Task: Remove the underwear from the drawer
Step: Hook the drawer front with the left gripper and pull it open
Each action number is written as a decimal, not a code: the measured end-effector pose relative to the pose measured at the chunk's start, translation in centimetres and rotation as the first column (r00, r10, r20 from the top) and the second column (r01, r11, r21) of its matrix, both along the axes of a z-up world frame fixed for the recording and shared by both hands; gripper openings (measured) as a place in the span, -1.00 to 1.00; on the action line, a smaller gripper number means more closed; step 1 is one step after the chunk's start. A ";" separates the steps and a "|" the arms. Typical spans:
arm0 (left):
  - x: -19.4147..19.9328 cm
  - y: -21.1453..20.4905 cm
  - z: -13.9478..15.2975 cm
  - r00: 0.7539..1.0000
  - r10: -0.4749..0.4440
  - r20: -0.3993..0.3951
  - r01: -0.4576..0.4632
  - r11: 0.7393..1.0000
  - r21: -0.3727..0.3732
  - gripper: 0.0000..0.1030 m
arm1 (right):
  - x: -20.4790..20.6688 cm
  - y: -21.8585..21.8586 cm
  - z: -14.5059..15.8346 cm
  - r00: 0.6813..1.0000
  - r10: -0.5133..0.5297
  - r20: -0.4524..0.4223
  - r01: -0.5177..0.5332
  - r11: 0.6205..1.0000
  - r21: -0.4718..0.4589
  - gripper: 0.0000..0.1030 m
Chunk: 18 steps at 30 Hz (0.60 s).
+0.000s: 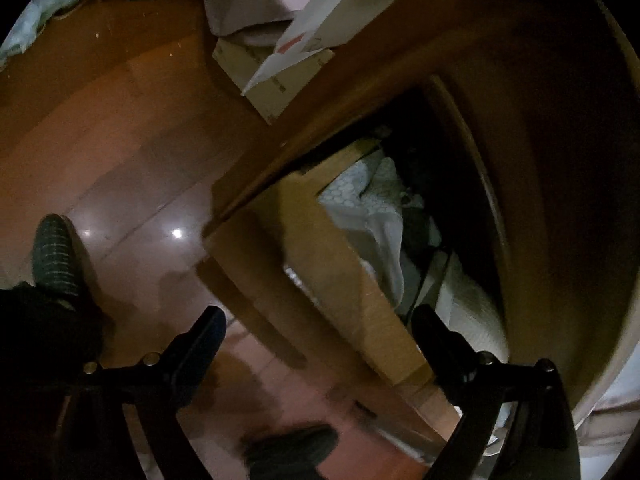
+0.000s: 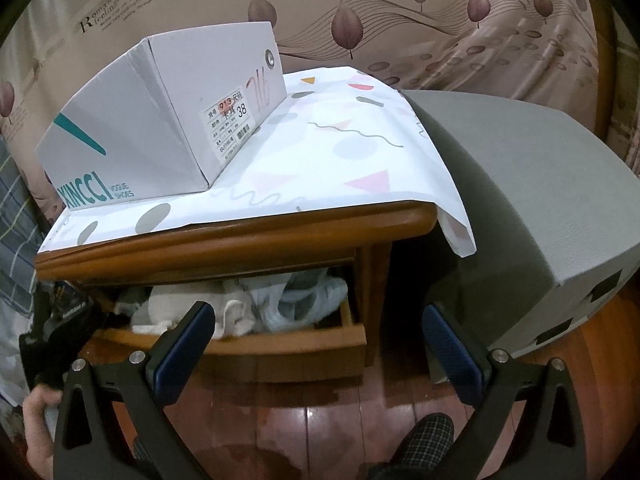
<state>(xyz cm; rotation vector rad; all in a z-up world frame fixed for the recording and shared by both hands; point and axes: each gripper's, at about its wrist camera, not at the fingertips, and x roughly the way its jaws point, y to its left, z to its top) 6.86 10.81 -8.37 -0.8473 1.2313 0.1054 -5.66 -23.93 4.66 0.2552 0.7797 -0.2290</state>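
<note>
The wooden nightstand's drawer [image 2: 280, 350] stands pulled out, stuffed with pale underwear and other cloth [image 2: 248, 304]. My right gripper [image 2: 318, 320] hovers open in front of the drawer, a little above its front panel, with nothing between its blue pads. In the tilted left wrist view the drawer front [image 1: 320, 248] runs diagonally, and a white dotted garment [image 1: 360, 196] lies inside among darker pieces. My left gripper [image 1: 320, 328] is wide open over the drawer's front edge, holding nothing. It also shows dimly at the drawer's left end [image 2: 64, 332], a hand [image 2: 36, 404] below it.
A white shoe box [image 2: 160, 128] sits on a patterned sheet [image 2: 340, 160] covering the nightstand top. A grey box-like item [image 2: 540, 200] stands close on the right. Behind hangs a leaf-print curtain [image 2: 440, 20]. Glossy wooden floor [image 1: 120, 140], checked slippers [image 2: 428, 440] and a cardboard box [image 1: 272, 76] lie around.
</note>
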 end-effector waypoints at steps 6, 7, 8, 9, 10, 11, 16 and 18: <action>-2.0 -0.1 0.8 0.997 -0.074 -0.024 0.076 0.993 0.086 0.89 | -0.1 -0.3 0.0 1.000 -0.011 -0.001 0.011 1.000 0.004 0.99; -2.3 -0.3 0.8 0.995 -0.091 -0.028 0.093 0.990 0.103 0.90 | -0.1 -0.4 0.0 1.000 -0.014 0.000 0.014 1.000 0.004 0.99; -2.4 0.3 0.6 0.995 -0.097 -0.030 0.099 0.989 0.107 0.90 | -0.1 -0.4 -0.1 1.000 -0.015 -0.001 0.015 1.000 0.003 0.99; -2.5 0.4 0.7 0.994 -0.104 -0.034 0.107 0.988 0.113 0.90 | -0.1 -0.5 -0.1 1.000 -0.017 -0.004 0.017 1.000 0.001 0.99; -2.6 0.5 0.7 0.993 -0.112 -0.041 0.117 0.986 0.118 0.90 | -0.1 -0.5 -0.1 1.000 -0.017 -0.005 0.017 1.000 0.000 0.99; -2.5 0.2 0.0 0.992 -0.118 -0.042 0.122 0.985 0.123 0.90 | -0.1 -0.5 -0.2 1.000 -0.017 -0.006 0.017 1.000 0.001 0.99; -2.8 0.0 0.5 0.984 -0.168 -0.060 0.176 0.967 0.182 0.90 | 0.0 -0.5 -0.5 1.000 -0.011 -0.027 0.011 1.000 0.002 0.99; -3.2 0.0 0.5 0.980 -0.186 -0.070 0.197 0.961 0.192 0.90 | 0.0 -0.4 -0.6 0.999 -0.010 -0.033 0.010 1.000 -0.001 0.99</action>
